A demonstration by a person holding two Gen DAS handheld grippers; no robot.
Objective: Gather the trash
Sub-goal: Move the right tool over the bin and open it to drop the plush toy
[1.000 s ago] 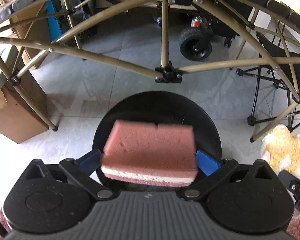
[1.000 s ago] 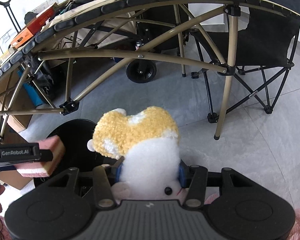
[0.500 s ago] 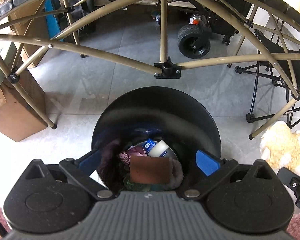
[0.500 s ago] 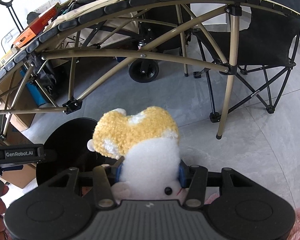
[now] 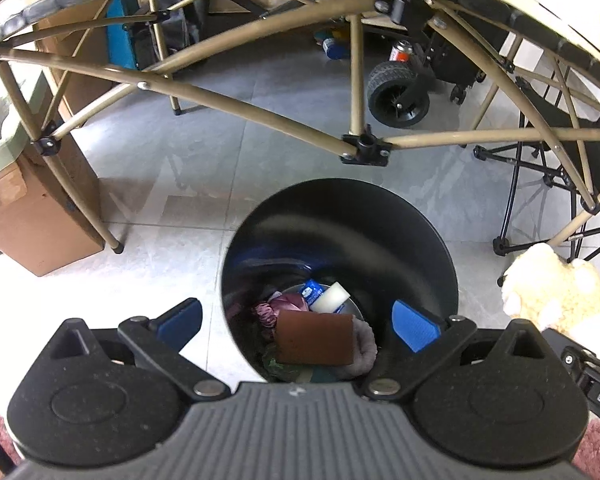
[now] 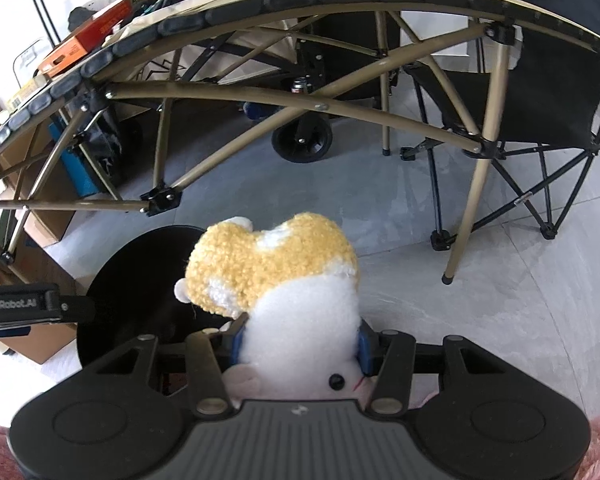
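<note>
Black and round, the plastic trash bin [image 5: 412, 240] stood on the pale grey tiled floor [image 5: 172, 184] directly below the left gripper [image 5: 296, 320], whose blue-padded fingers [image 5: 414, 324] were spread wide with nothing between them. At the bottom of the bin lay the pink rectangular sponge [image 5: 314, 338], flat on top of other rubbish: a white foam block [image 5: 332, 298], a small blue-and-white packet [image 5: 312, 290], a crumpled purplish wrapper [image 5: 284, 306] and a grey fuzzy piece [image 5: 364, 346] at the sponge's right side. The left finger sat over bare floor just outside the bin's rim, the right one over the bin's inner wall.

The right gripper [image 6: 300, 344] pinched a plush toy with a white body and a curly yellow head [image 6: 300, 300] at the waist, its blue pads [image 6: 362, 348] pressed into the white fleece on both sides. The toy's head pointed away from the camera, and a black eye [image 6: 335, 381] showed close to the gripper body. It hung just to the right of the bin [image 6: 140, 276], beside the left gripper's black arm [image 6: 40, 306].

Behind both stood a folding worktop on tan metal legs [image 5: 356, 80], a black folding chair [image 6: 556, 92], a black wheel [image 5: 398, 94] and brown cardboard boxes [image 5: 32, 224].
</note>
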